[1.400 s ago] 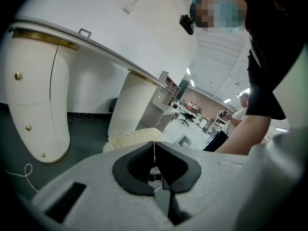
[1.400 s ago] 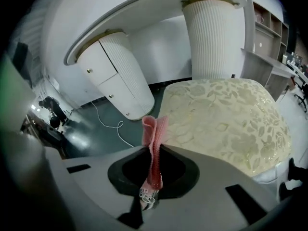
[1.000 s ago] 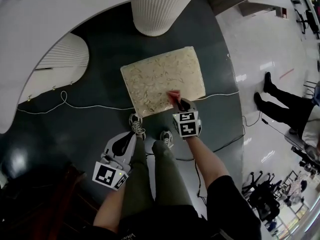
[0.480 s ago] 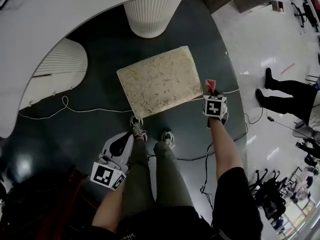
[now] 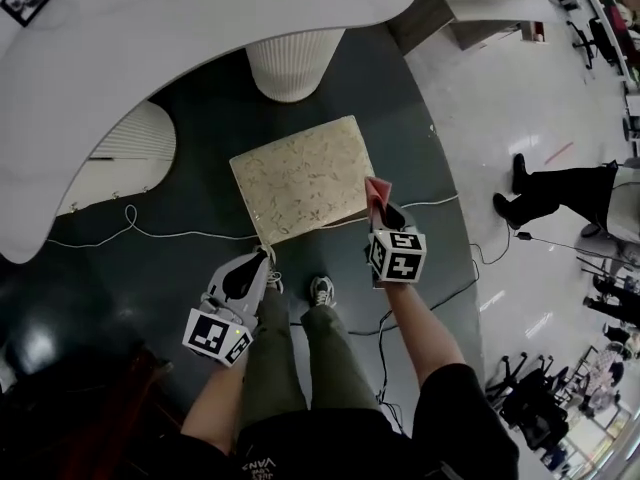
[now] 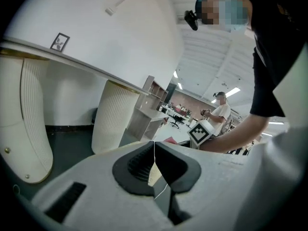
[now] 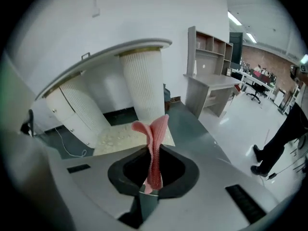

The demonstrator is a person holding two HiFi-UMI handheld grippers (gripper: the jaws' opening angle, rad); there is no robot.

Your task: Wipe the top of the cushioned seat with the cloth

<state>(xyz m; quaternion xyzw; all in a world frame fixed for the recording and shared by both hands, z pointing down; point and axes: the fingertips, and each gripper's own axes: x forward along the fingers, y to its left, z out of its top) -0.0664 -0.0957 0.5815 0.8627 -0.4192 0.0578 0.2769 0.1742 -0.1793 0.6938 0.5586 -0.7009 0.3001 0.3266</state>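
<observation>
Right tool (image 7: pixel 153 170) pinching an upright pink cloth (image 7: pixel 154 129), just beside the near right corner of the cushioned seat (image 5: pixel 303 178), forearm stretched forward, left tool (image 6: pixel 154 163) pressed together, low by the knee, dark floor (image 5: pixel 190 183), white ribbed column (image 5: pixel 295 63) beyond the seat.

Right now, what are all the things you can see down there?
Seat: one, cream patterned, on the dark floor.
Cloth: one, pink, in the right gripper, by the seat's right edge.
Pillars: two, white ribbed, behind and left of the seat.
Cable: one, white, on the floor.
Bystander: one, black trousers, far right.
Left gripper: one, white, shut, empty.
Right gripper: one, white, shut on the cloth.
</observation>
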